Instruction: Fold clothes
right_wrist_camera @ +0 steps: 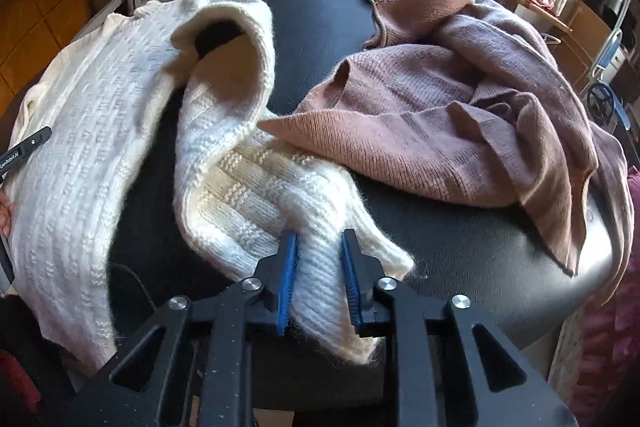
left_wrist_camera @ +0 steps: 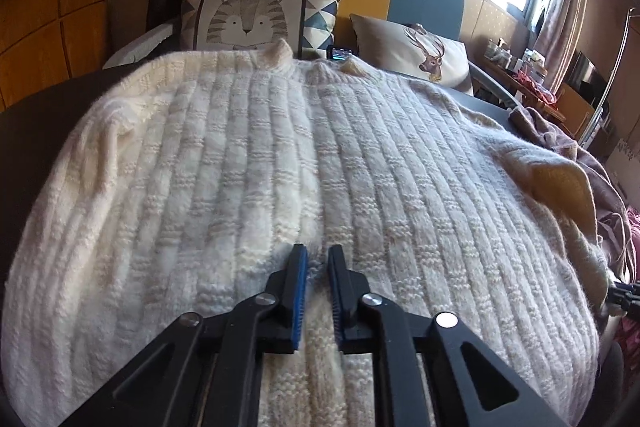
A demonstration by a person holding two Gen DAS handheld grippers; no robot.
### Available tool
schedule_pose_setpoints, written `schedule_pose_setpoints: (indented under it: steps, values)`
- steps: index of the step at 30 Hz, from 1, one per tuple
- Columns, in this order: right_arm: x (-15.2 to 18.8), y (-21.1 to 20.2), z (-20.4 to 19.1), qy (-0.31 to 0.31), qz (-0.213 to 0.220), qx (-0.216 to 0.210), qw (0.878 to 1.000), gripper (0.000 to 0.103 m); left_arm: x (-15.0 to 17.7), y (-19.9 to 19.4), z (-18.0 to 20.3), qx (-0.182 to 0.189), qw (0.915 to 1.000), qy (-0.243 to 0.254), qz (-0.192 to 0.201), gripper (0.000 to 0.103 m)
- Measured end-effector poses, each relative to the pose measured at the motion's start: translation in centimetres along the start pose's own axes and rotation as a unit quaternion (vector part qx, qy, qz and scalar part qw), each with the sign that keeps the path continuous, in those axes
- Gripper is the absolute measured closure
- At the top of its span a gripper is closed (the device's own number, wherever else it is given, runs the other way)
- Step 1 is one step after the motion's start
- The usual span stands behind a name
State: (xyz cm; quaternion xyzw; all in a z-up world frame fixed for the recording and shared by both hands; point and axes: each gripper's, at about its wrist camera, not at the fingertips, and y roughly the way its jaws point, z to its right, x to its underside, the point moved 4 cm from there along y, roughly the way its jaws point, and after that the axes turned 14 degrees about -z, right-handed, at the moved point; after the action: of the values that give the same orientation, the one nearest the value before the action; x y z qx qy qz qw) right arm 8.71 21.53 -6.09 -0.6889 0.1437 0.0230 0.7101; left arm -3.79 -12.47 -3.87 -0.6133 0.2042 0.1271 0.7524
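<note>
A cream sweater (right_wrist_camera: 80, 131) is spread on the black table (right_wrist_camera: 320, 39), its sleeve (right_wrist_camera: 256, 187) pinched by the right gripper (right_wrist_camera: 318, 251), hem nipped by the near-closed left gripper (left_wrist_camera: 318, 259); sleeve fold-in is judged next.

fuzzy ribbed-knit sweater (left_wrist_camera: 280, 167), matt black table (right_wrist_camera: 460, 235)

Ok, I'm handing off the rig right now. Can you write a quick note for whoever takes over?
Left claw: pinching the bottom edge of the white sweater, jaws nearly shut on a small bunch of knit.
Right claw: closed on that sweater's sleeve, which trails across the black table.
The sweater's body lies spread flat, collar toward the pillows.
Pink sweater: crumpled heap on the right, untouched.
Done: sweater spread out.
Left: fold sleeve in, fold the body, then the pink one.
</note>
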Motion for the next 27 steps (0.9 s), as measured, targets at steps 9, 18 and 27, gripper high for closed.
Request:
schedule_pose_setpoints:
  steps: [9,18,27]
  values:
    - [-3.9,-4.0,-1.0,-0.051,0.043,0.01,0.998,0.087,0.5,-1.1,-4.3,-0.003,0.9977,-0.068,0.011,0.093]
    - [-10.1,-10.0,2.5,-0.066,0.097,0.095,0.989,0.087,0.8,-1.0,-3.7,-0.011,0.9979,-0.062,0.014,0.093]
    - [-15.3,-9.7,7.9,-0.026,0.111,0.172,0.978,0.087,1.0,-1.2,-3.5,-0.013,0.9979,-0.061,0.016,0.093]
